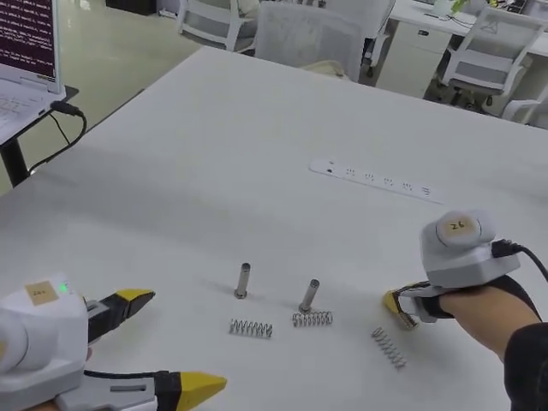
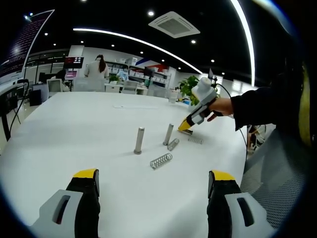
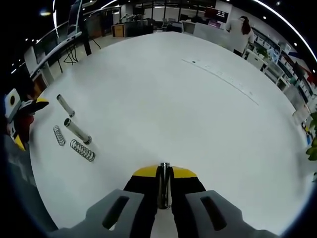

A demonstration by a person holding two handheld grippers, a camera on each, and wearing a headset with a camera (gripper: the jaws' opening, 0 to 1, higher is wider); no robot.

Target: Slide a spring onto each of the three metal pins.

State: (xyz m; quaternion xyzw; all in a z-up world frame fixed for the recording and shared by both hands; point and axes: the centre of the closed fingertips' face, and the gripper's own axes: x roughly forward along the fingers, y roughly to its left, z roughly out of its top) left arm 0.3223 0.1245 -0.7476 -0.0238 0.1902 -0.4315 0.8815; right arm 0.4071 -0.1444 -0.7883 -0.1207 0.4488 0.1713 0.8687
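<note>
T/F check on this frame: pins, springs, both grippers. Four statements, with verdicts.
1. Two pins stand upright on the table. True.
2. One spring already sits on a pin. False: all three springs lie flat on the table.
3. The right gripper is shut on a third pin. True.
4. The left gripper holds a spring. False: its jaws are open with nothing between them.

Two pins [image 1: 243,281] [image 1: 309,295] upright, three springs [image 1: 251,328] [image 1: 312,319] [image 1: 388,348] lying flat, third pin [image 3: 164,186] in jaws
</note>
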